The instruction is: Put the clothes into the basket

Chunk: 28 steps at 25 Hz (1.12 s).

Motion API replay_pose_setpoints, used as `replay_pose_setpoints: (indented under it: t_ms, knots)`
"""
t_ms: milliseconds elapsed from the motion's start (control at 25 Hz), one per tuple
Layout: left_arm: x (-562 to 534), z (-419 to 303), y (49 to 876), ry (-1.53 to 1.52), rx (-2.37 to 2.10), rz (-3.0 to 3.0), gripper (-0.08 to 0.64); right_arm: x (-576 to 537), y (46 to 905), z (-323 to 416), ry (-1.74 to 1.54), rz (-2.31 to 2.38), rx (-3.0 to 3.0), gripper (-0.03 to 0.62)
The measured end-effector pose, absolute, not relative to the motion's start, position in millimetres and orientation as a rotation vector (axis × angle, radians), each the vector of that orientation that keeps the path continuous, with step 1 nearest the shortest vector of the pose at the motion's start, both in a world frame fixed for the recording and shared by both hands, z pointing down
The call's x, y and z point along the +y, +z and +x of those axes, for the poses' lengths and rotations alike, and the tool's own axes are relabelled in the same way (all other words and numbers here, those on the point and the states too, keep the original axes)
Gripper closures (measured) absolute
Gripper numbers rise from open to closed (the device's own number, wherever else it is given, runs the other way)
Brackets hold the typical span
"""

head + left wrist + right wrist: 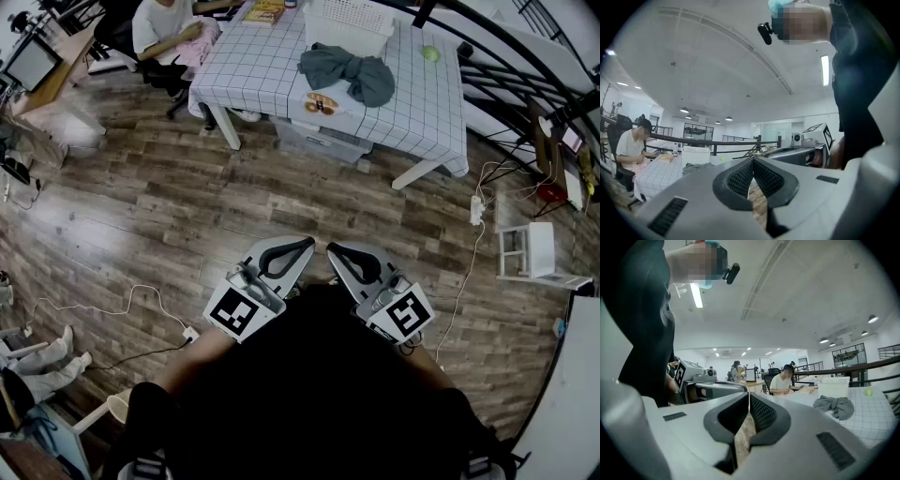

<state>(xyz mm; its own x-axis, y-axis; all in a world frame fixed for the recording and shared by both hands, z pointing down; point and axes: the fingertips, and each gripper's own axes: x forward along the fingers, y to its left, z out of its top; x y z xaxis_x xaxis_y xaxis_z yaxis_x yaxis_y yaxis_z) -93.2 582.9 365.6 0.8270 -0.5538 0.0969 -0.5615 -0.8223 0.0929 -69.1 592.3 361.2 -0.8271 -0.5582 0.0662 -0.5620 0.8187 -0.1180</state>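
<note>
Grey clothes (349, 73) just beside white basket (349, 23)

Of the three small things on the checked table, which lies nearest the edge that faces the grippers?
The orange-and-brown item, beside the dark clothes. The green ball and the yellow box lie farther back, on either side of the white basket.

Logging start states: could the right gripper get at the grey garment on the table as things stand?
Probably not yet: the right gripper is shut near the person's body, a stretch of floor away from the grey garment. Nothing covers the garment, though.
</note>
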Motion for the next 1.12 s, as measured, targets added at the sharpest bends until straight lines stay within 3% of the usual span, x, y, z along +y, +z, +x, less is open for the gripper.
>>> replay_pose_setpoints:
  t_ms: [520,1120]
  knots:
    - [588,-97,362,0.094,-0.891,2.881,0.557,592,359,-66,0.133,0.939,-2.953,0.569]
    - [507,-59,353,0.073,-0.915,2.869,0.557,507,349,-17,0.114,0.969,-2.969,0.570]
